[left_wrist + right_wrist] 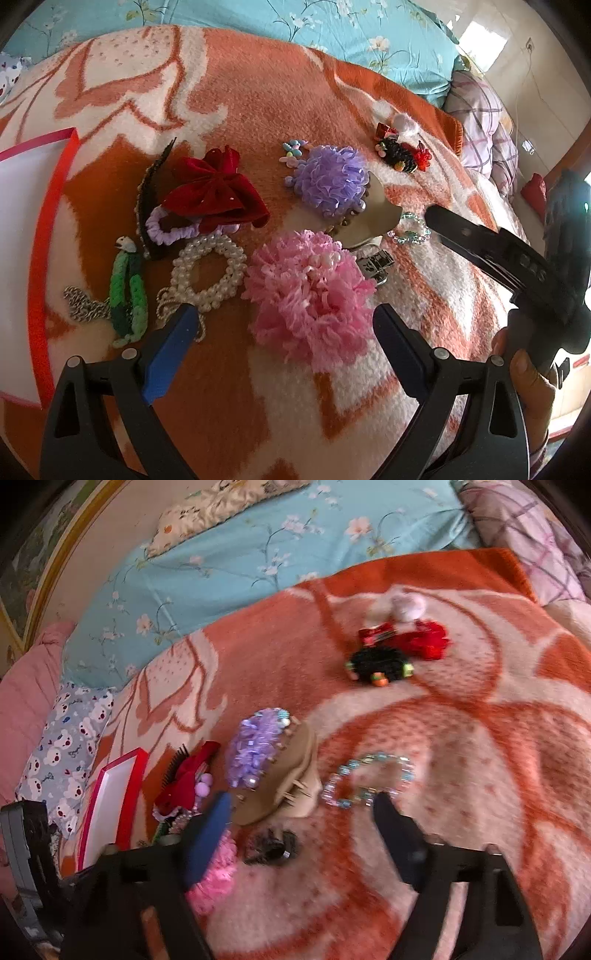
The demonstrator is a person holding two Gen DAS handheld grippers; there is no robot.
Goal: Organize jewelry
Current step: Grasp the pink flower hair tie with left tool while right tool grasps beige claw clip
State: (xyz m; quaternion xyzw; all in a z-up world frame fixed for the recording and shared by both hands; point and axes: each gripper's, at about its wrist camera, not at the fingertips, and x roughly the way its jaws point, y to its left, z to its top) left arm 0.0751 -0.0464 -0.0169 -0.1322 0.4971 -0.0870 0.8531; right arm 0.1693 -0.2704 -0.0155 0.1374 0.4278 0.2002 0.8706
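Observation:
Hair accessories and jewelry lie on an orange-and-white blanket. In the left wrist view my left gripper point(284, 319) is open just above a pink fluffy hair tie point(308, 291), with a pearl bracelet point(208, 271), a green woven band point(127, 291), a red velvet bow point(216, 192) and a purple ruffled hair tie point(330, 179) nearby. The right gripper's finger point(480, 240) reaches in from the right. In the right wrist view my right gripper point(301, 805) is open and empty over a tan claw clip point(288, 786) and a blue bead bracelet point(369, 779).
A red-rimmed white box point(22, 221) lies at the left; it also shows in the right wrist view point(114, 805). A black scrunchie with red clips point(391, 653) lies farther back. Blue floral bedding point(258, 554) and pillows border the blanket.

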